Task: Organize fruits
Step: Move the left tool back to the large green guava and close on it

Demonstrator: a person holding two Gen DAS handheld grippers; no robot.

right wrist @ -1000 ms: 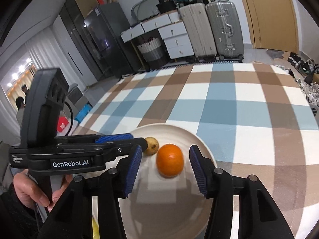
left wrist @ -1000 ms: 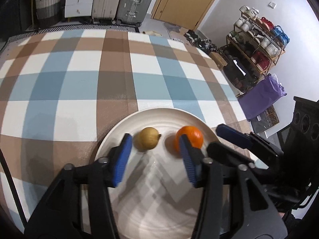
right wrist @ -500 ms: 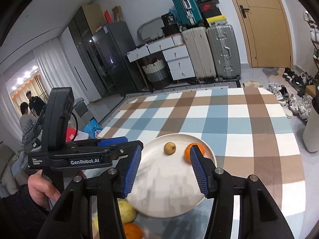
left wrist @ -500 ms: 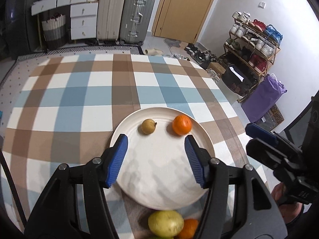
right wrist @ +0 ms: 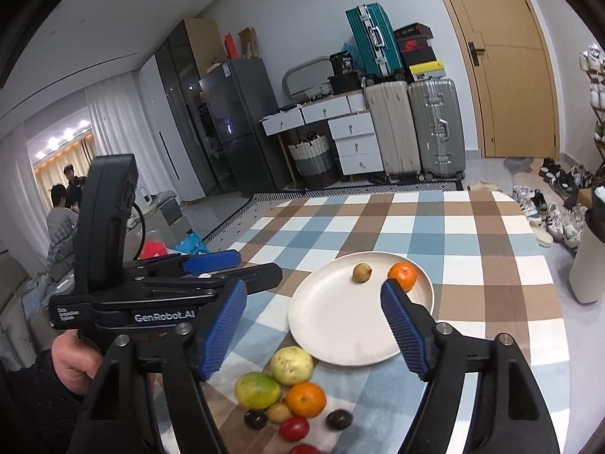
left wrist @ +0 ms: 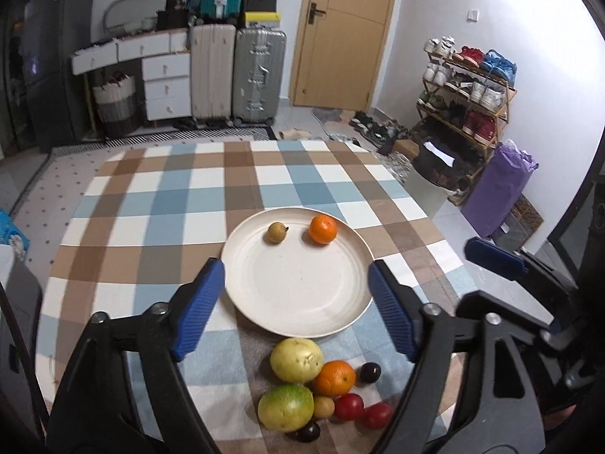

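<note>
A cream plate lies on the checked tablecloth and holds a small brownish-yellow fruit and an orange. In front of the plate is a pile of loose fruit: a yellow one, a green-yellow one, an orange, red tomatoes and dark plums. My left gripper hangs above the plate's near rim, jaws opening, nothing between them. My right gripper is likewise opening and empty, beside the left one.
The table's edge runs along the right, with a shoe rack and a purple bag beyond. Suitcases, drawers and a door stand at the back. A hand holds the left gripper. Two people are far left.
Both grippers have drawn back and risen from the plate, leaving the brownish fruit and the orange on it. Their jaws have spread wider. The loose fruit pile has come into view.
</note>
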